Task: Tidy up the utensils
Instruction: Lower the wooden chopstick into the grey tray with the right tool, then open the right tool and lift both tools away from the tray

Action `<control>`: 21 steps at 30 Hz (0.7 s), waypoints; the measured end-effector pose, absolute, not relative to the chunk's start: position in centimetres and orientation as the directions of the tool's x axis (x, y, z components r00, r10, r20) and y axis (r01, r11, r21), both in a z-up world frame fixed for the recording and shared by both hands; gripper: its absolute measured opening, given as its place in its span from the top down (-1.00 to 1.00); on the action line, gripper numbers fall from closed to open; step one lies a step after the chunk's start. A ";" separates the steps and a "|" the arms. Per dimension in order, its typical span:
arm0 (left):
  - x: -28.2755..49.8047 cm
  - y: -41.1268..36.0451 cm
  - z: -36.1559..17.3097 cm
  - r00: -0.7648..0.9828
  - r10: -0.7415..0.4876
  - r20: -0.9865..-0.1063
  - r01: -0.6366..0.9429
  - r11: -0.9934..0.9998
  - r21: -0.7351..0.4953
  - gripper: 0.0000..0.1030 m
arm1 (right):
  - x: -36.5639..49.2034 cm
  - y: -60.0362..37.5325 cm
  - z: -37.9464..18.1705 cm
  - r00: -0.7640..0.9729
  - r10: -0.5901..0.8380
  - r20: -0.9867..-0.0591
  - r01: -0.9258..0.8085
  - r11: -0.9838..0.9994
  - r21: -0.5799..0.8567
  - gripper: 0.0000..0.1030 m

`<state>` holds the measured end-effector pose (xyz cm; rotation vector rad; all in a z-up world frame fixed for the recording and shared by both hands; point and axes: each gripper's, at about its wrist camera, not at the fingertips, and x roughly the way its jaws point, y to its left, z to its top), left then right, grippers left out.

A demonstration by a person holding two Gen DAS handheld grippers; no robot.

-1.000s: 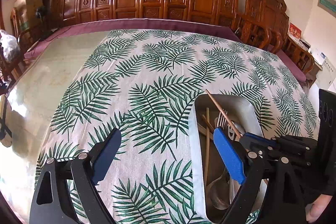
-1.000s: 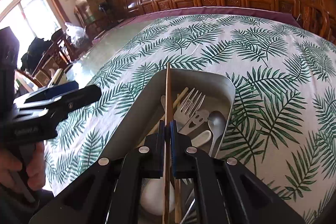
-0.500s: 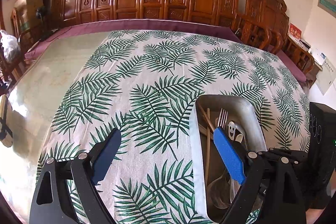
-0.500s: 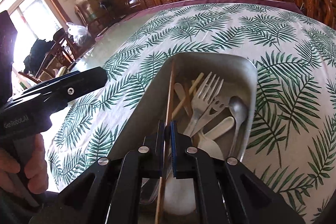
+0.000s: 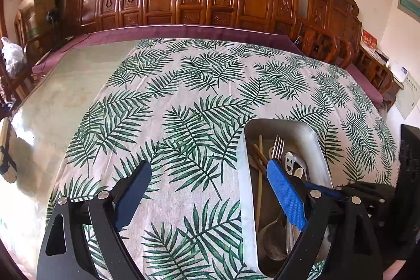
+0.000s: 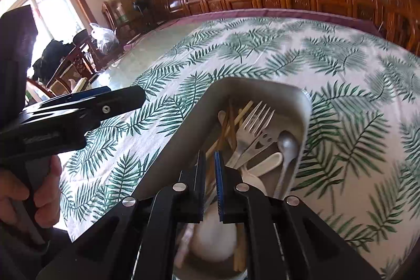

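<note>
1. From the left wrist view, we see the left gripper [image 5: 210, 188] gaping wide and empty beside the rectangular grey metal tray [image 5: 242, 175]; its thin wooden chopsticks [image 5: 260, 164] lie lengthwise, pointing away.
2. From the right wrist view, we see the right gripper [image 6: 209, 169] slightly parted over the tray; whether it pinches a chopstick, we cannot tell. We judge chopsticks light, stiff, slippery: pinch mid-shaft.

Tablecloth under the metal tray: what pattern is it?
Green palm-frond leaves printed on a white cloth, under the rectangular metal tray; clearest in the left wrist view.
</note>
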<state>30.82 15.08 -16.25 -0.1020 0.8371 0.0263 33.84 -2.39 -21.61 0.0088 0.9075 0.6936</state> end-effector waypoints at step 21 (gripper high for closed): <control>25.6 9.6 -14.0 0.702 -0.030 -0.712 -0.007 0.999 -0.049 -0.85 | 28.1 -11.7 -16.5 0.599 0.424 -0.679 -0.451 0.879 0.152 -0.30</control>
